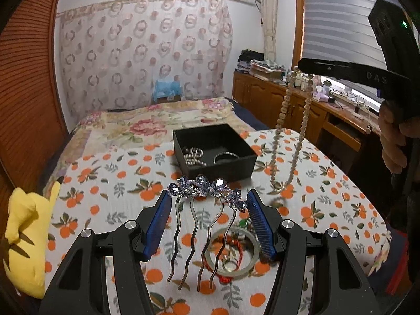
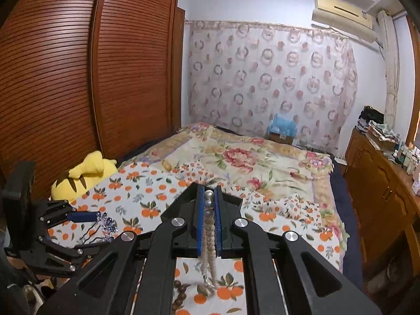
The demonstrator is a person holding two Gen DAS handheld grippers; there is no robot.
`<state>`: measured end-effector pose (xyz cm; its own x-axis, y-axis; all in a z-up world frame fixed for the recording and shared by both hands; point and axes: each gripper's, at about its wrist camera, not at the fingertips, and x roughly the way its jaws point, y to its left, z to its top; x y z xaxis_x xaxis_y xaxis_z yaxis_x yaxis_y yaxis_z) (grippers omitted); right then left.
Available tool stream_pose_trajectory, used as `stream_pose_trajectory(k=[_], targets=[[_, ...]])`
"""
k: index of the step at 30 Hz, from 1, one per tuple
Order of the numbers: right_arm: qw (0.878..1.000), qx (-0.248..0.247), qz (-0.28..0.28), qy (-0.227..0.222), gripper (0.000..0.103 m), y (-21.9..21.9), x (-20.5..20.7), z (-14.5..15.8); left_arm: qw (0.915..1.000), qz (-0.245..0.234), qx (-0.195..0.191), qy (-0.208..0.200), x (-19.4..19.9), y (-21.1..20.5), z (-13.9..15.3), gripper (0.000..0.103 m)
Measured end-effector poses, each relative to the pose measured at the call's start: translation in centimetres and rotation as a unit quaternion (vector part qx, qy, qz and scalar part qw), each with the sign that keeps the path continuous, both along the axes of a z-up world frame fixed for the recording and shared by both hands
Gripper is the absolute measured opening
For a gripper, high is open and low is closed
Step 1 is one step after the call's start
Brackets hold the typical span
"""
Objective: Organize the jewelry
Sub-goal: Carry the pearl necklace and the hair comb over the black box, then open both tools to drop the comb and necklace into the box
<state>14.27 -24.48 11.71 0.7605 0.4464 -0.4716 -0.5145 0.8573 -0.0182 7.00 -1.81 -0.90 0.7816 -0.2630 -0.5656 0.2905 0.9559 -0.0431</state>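
Midway through sorting, the left gripper (image 1: 207, 204) holds a jeweled hair comb (image 1: 203, 210) between its pads above the orange-print cloth (image 1: 110, 183) while the right gripper (image 2: 209, 218), clamped on a bead necklace (image 1: 291, 136) dangling just right of the black box (image 1: 214, 152), must, by judgement, carry it over the box before lowering it.

I am working in a home bedroom. A bed (image 2: 262, 162) with a flowered blanket fills the middle; an orange-print cloth (image 1: 110, 183) covers its near end. A slatted wooden wardrobe (image 2: 105, 78) stands along one side, a patterned curtain (image 2: 270, 84) hangs behind. An air conditioner (image 2: 341, 13) sits high on the wall. A wooden dresser (image 1: 288, 99) carries folded clothes and bottles. A yellow plush toy (image 2: 84, 173) lies at the bed's edge.
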Motion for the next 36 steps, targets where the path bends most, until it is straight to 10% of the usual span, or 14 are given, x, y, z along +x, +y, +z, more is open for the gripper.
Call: stream_pose_trajectory(k=[21, 36], targets=[[1.0, 0.01, 0.002, -0.01, 0.008, 2.0, 10.8, 4.0, 0.9998, -0.013, 0.001, -0.013, 7.3, -0.8, 1.8, 0.057], [0.996, -0.001, 0.017, 0.09, 0.009, 3.2, 17.2, -7.0, 0.9995, -0.021, 0.019, 0.017, 13.4, -1.8, -0.2, 0.057]])
